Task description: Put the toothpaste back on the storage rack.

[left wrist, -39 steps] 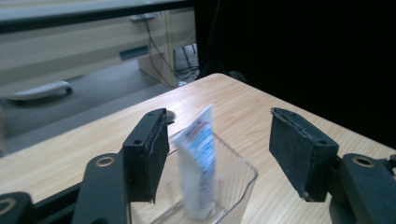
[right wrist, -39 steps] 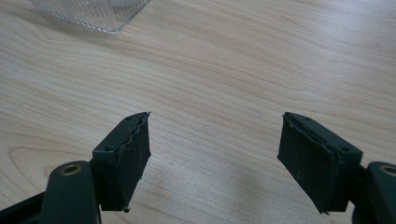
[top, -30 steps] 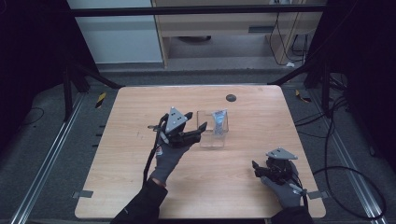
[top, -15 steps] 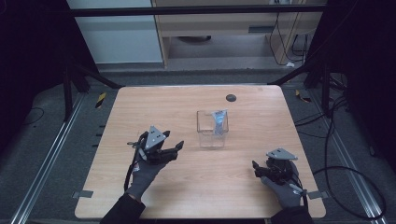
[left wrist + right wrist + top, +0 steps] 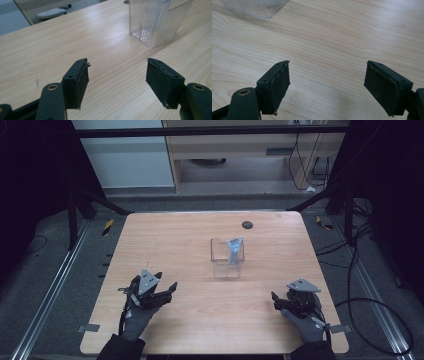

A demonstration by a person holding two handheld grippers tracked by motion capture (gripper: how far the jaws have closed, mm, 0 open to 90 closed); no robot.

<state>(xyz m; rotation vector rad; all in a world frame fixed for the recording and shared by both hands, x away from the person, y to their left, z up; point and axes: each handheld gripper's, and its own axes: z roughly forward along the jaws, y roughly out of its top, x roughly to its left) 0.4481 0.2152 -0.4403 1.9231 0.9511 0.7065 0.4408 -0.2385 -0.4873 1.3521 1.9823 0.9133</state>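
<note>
Both grippers empty, jaws apart | left gripper (image 5: 159,292) withdrawn from clear container (image 5: 227,261) holding tube (image 5: 233,251) | we judge placement done.

Your left gripper (image 5: 167,289) is sitting low over the near left part of the work surface, with its grey three-cornered plate facing up and its jaws pointing toward the centre. In the left gripper view, the left gripper (image 5: 117,75) is showing both black pads spread wide with nothing between them. Your left forearm is entering from the bottom edge in a dark sleeve and glove.

Your right gripper (image 5: 276,301) is resting low at the near right, jaws pointing left. In the right gripper view, the right gripper (image 5: 327,80) is likewise standing wide apart and gripping nothing.
</note>
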